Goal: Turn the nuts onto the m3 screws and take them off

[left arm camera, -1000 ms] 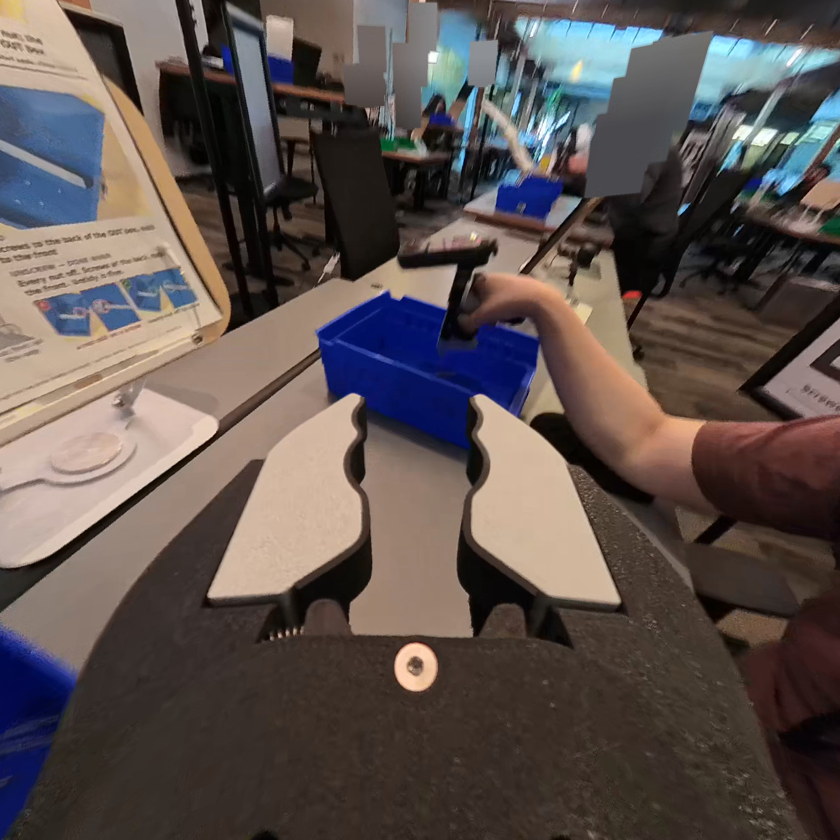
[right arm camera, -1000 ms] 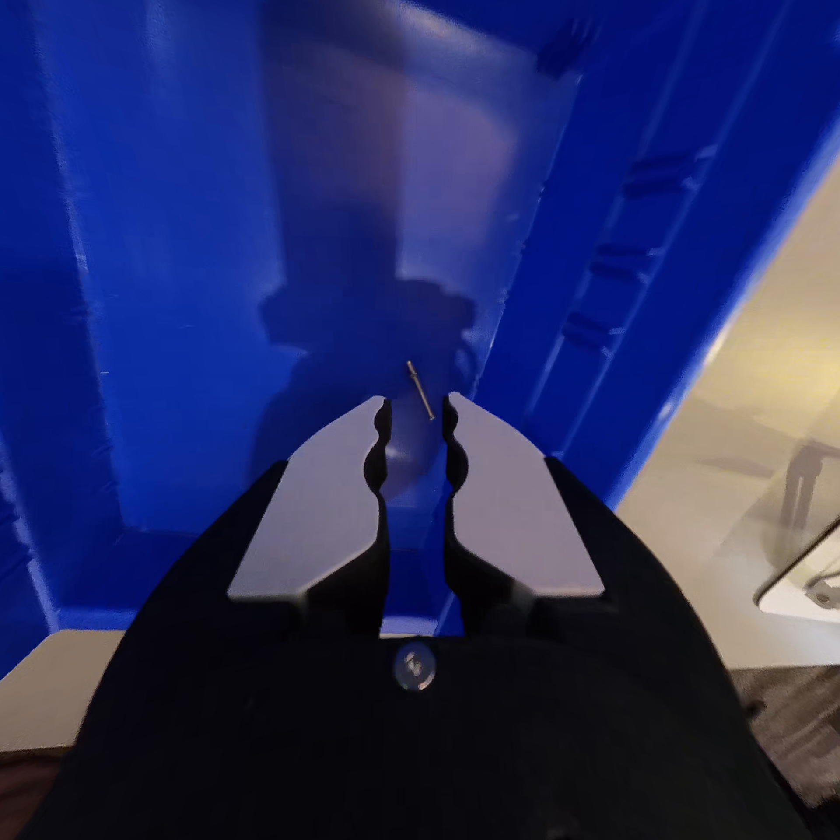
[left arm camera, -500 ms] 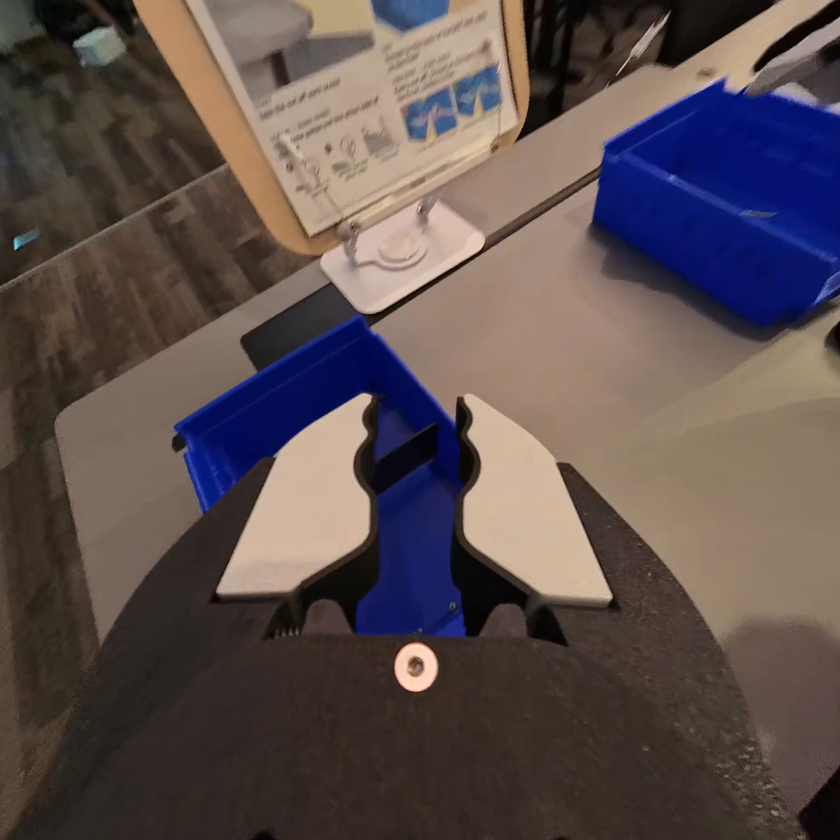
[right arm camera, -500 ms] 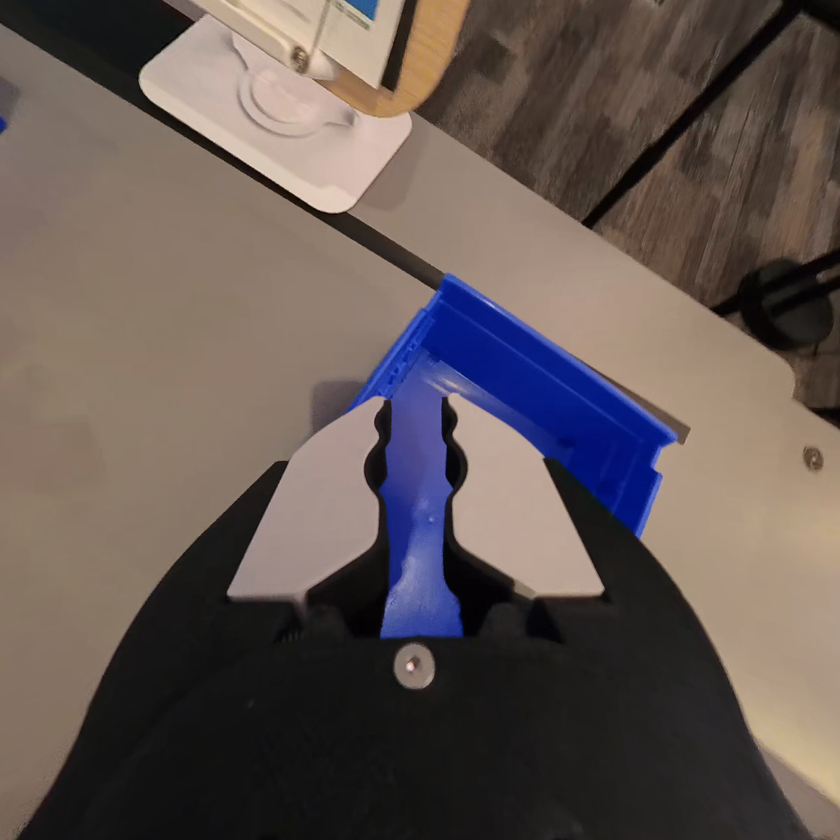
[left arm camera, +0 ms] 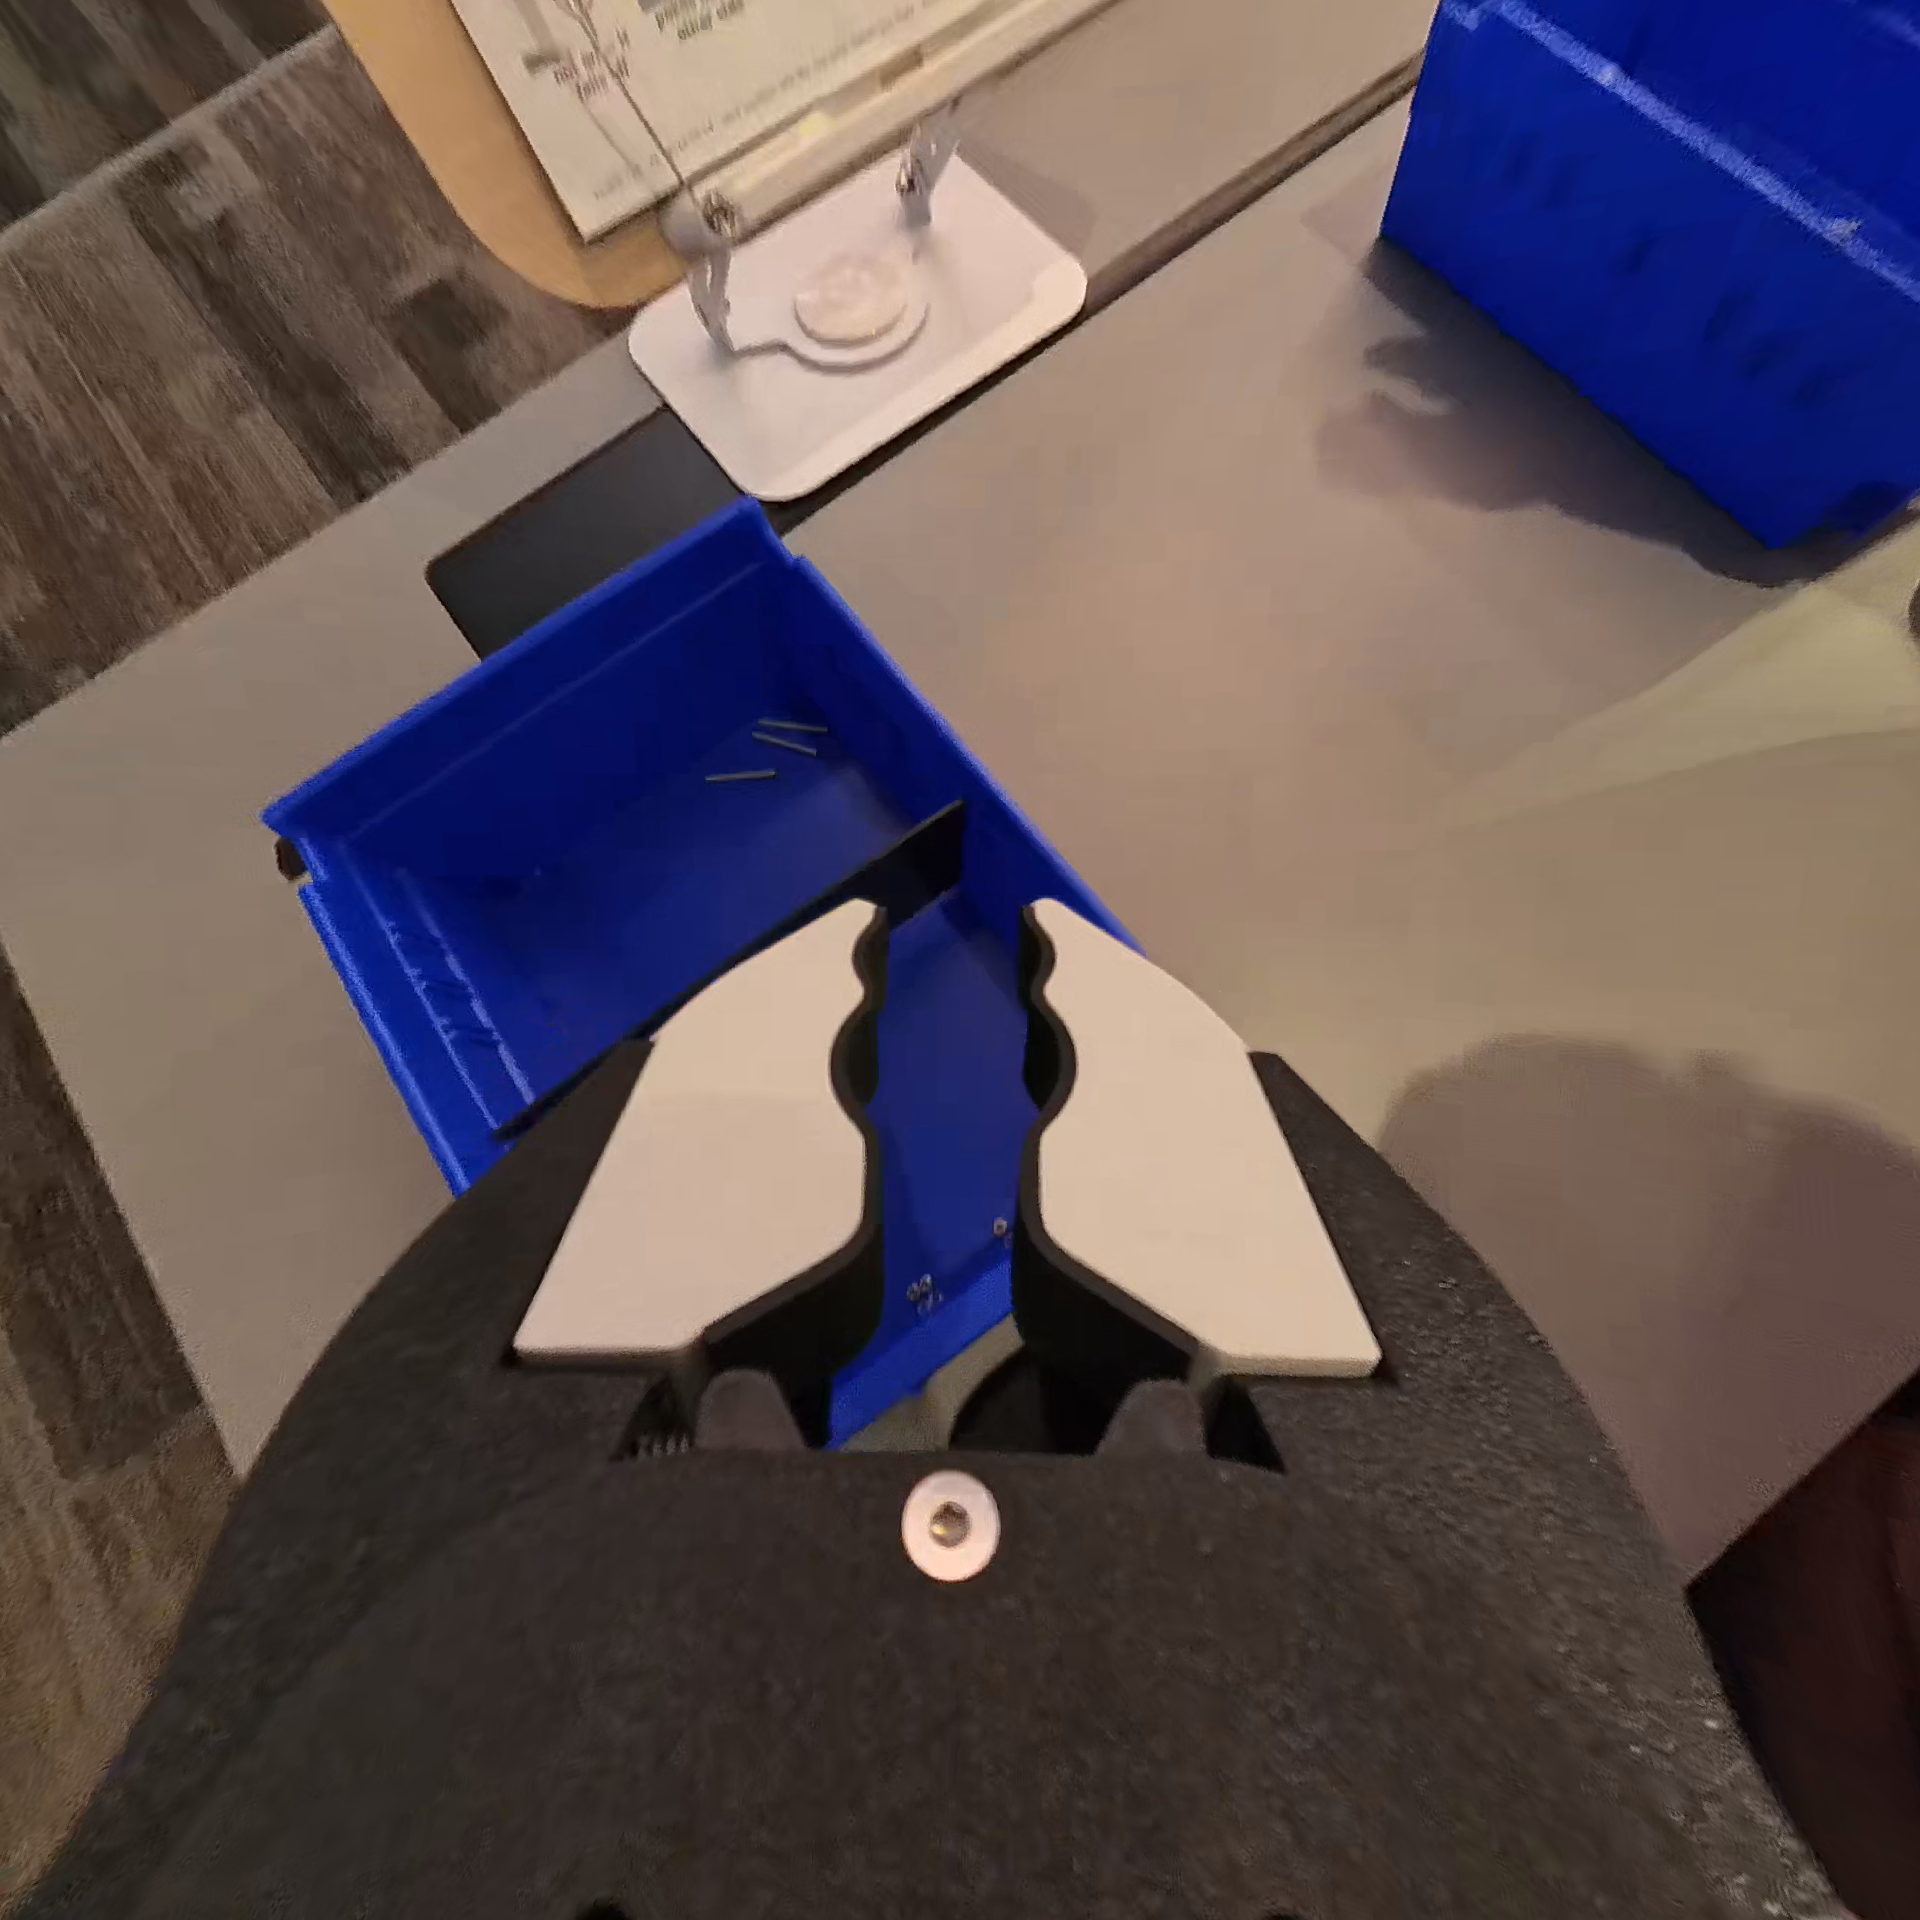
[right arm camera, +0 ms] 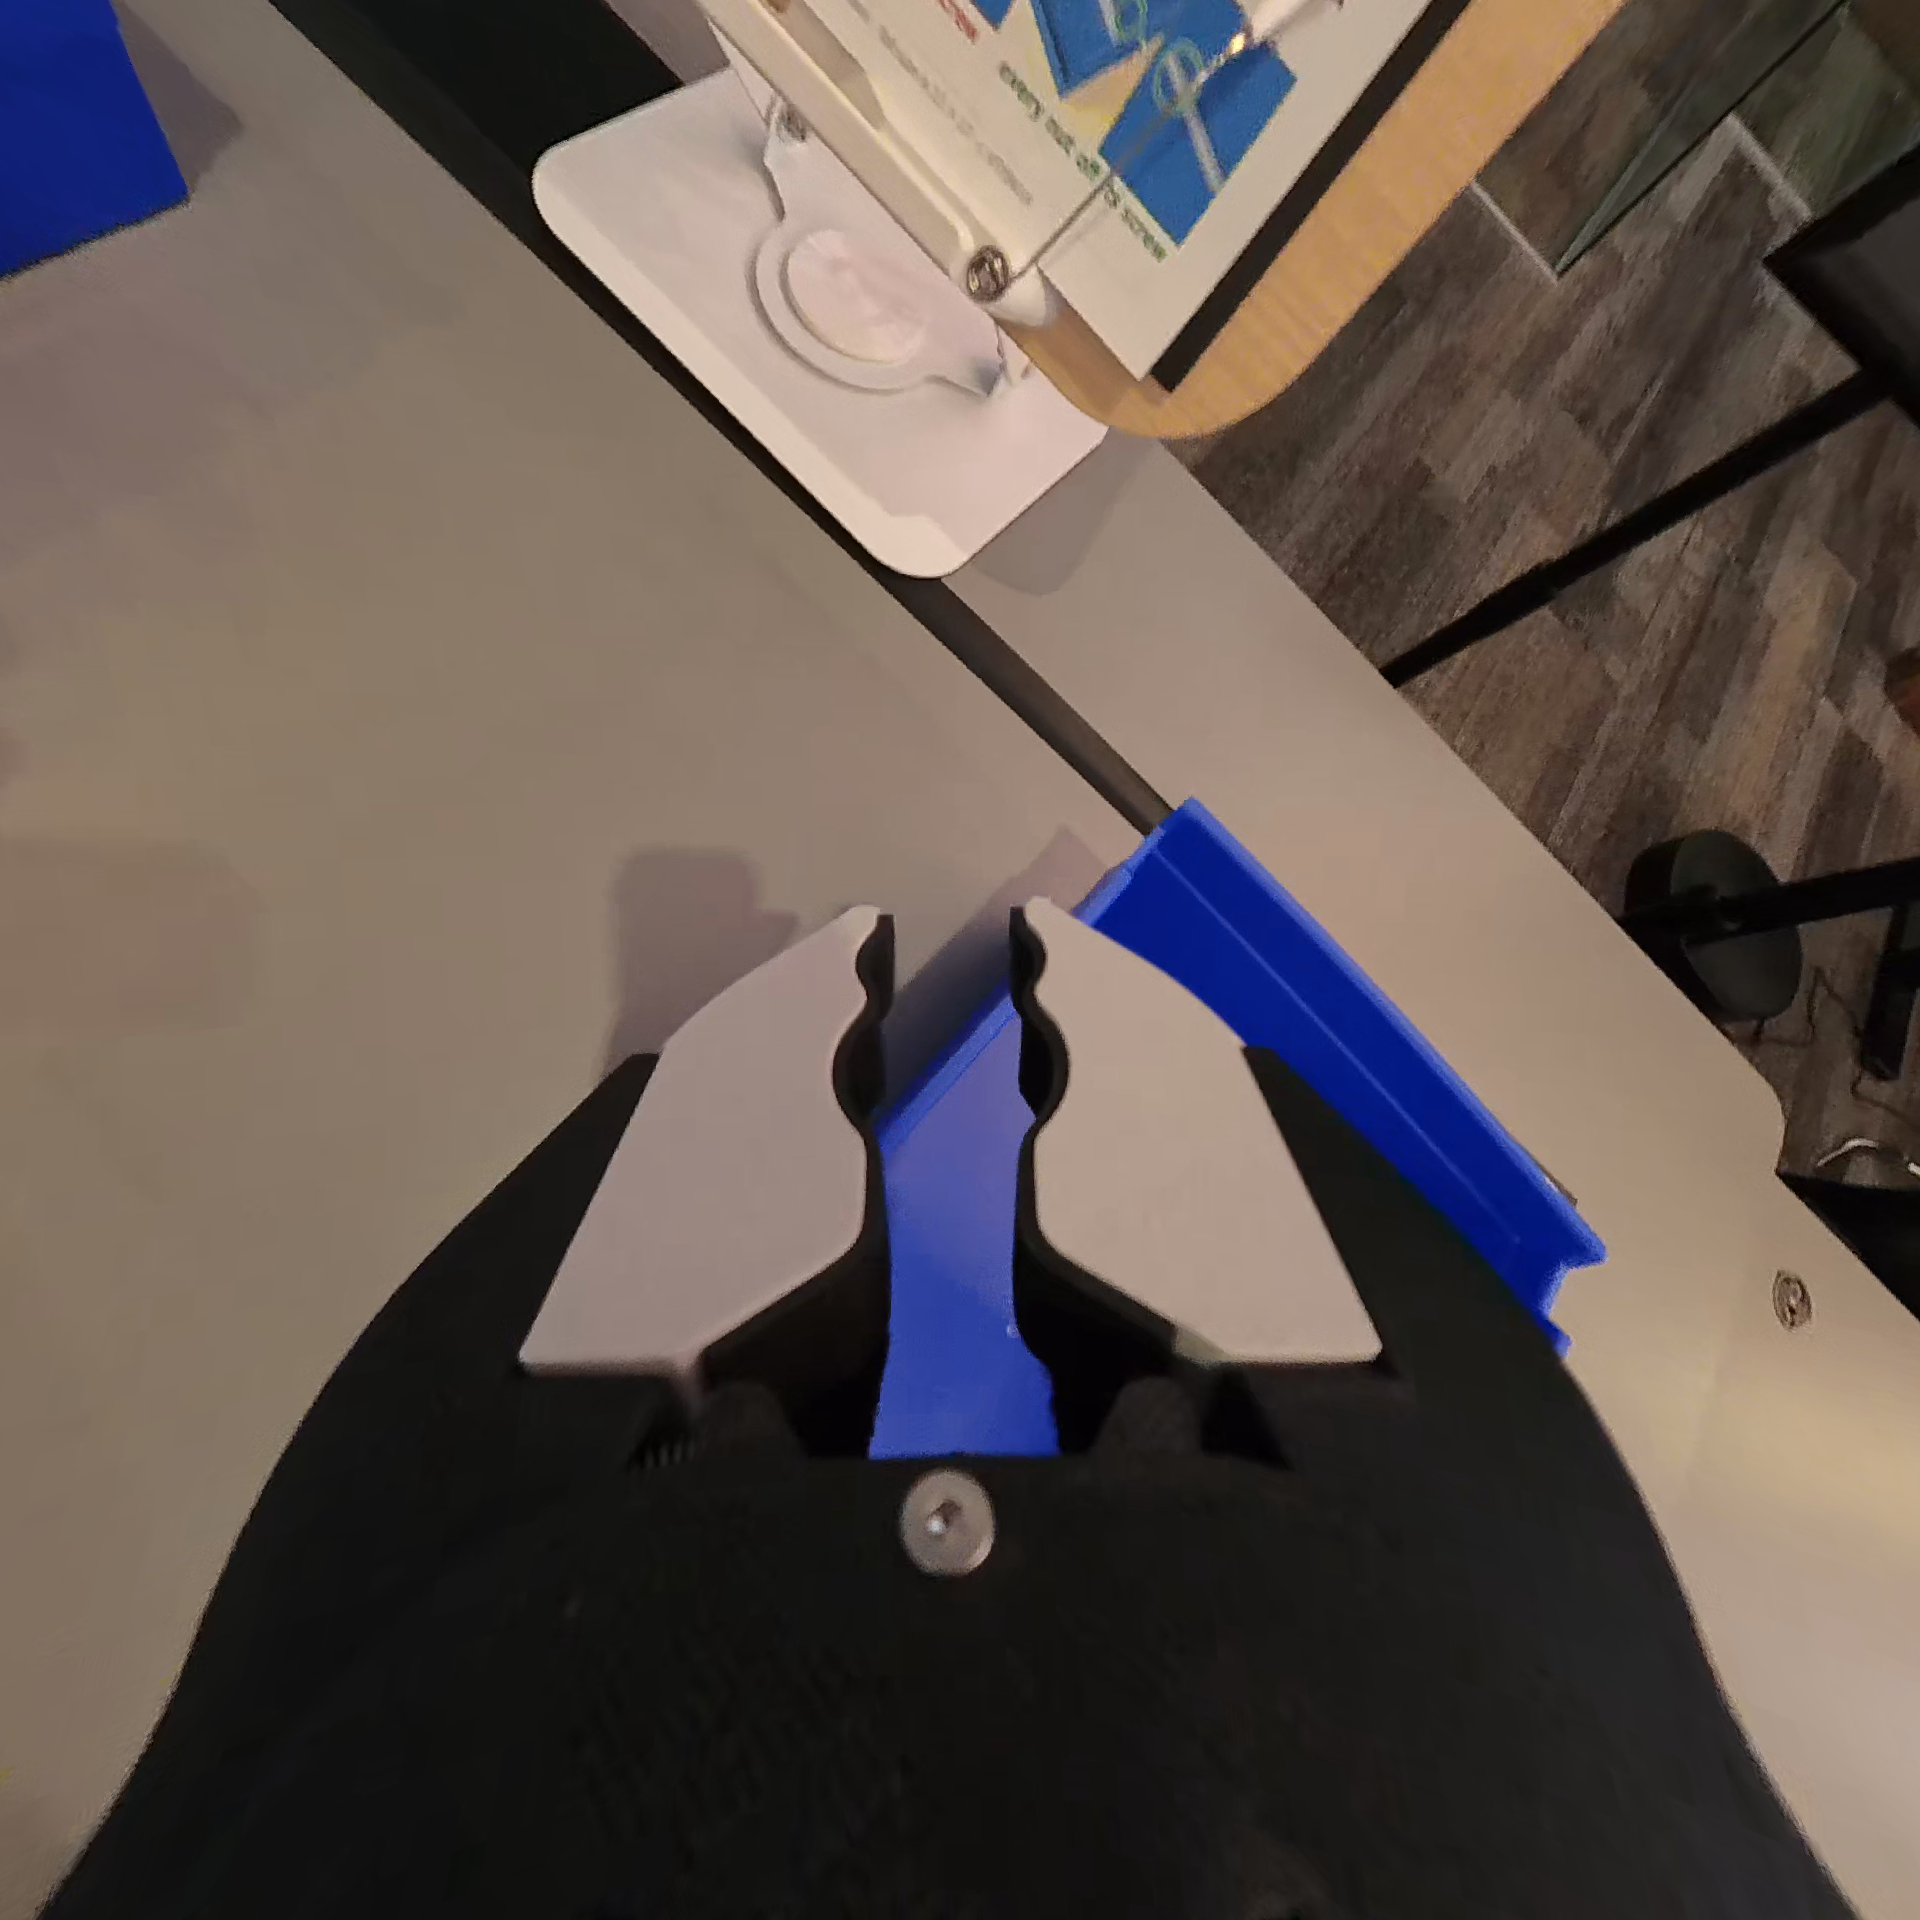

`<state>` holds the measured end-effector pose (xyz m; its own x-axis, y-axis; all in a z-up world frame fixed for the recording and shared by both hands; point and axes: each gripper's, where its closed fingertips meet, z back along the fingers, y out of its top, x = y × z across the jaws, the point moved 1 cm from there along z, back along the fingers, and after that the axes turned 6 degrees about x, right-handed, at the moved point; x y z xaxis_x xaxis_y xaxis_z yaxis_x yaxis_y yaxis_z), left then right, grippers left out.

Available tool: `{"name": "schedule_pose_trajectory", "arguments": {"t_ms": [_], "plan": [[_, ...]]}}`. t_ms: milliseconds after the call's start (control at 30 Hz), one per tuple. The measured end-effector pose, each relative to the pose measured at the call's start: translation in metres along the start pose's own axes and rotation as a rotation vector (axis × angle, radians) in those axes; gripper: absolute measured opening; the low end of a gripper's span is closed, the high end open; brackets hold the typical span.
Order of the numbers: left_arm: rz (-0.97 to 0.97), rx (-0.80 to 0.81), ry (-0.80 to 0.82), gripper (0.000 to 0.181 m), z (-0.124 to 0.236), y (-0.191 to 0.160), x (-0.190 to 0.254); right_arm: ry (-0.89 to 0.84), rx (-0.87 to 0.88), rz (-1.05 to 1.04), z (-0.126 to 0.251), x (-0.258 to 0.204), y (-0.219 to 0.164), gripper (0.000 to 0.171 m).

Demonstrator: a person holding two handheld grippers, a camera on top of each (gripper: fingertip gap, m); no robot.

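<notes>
Lying flat in the far section of the blue bin [left arm camera: 582, 831] on the grey surface [left arm camera: 1299, 727], three screws [left arm camera: 774, 748] point roughly sideways. Tiny nuts [left arm camera: 920, 1294] sit nearer. Left tongs [left arm camera: 951, 914] and right tongs [right arm camera: 948, 920] hover overhead, tilted downward, spread, empty.

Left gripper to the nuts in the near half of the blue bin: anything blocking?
Nothing visible. The left gripper hangs open above the blue bin; the nuts show between its fingers. The black divider lies beyond them, screws past it.

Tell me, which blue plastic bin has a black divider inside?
The blue plastic bin directly under the left gripper; the other blue bin, far right, shows none.
</notes>
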<state>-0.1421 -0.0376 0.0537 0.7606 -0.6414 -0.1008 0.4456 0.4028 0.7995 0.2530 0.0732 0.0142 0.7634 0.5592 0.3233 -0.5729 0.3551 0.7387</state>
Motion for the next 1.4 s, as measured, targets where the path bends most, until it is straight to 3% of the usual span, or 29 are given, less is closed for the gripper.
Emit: {"name": "schedule_pose_trajectory", "arguments": {"t_ms": [167,500,800,1033,1167,1400], "plan": [[-0.004,-0.129,0.084,0.022,-0.005,-0.019,-0.009,0.017,0.042,0.005,-0.010,-0.002,0.006,0.022],[0.077,-0.211,0.112,0.018,-0.027,-0.032,-0.031,-0.043,-0.015,0.070,-0.042,0.003,-0.007,0.022],[0.115,-0.237,-0.002,0.012,-0.044,-0.042,-0.030,-0.006,0.136,0.068,-0.030,-0.011,0.021,0.022],[0.124,-0.247,-0.020,0.012,-0.045,-0.045,-0.032,0.030,0.139,0.098,-0.031,-0.021,0.024,0.022],[0.140,-0.263,-0.134,0.010,-0.052,-0.048,-0.017,0.043,0.138,0.151,-0.027,-0.025,0.026,0.022],[0.128,-0.611,-0.270,0.004,-0.053,-0.089,-0.008,0.092,0.162,0.162,-0.025,-0.033,0.030,0.023]]}}
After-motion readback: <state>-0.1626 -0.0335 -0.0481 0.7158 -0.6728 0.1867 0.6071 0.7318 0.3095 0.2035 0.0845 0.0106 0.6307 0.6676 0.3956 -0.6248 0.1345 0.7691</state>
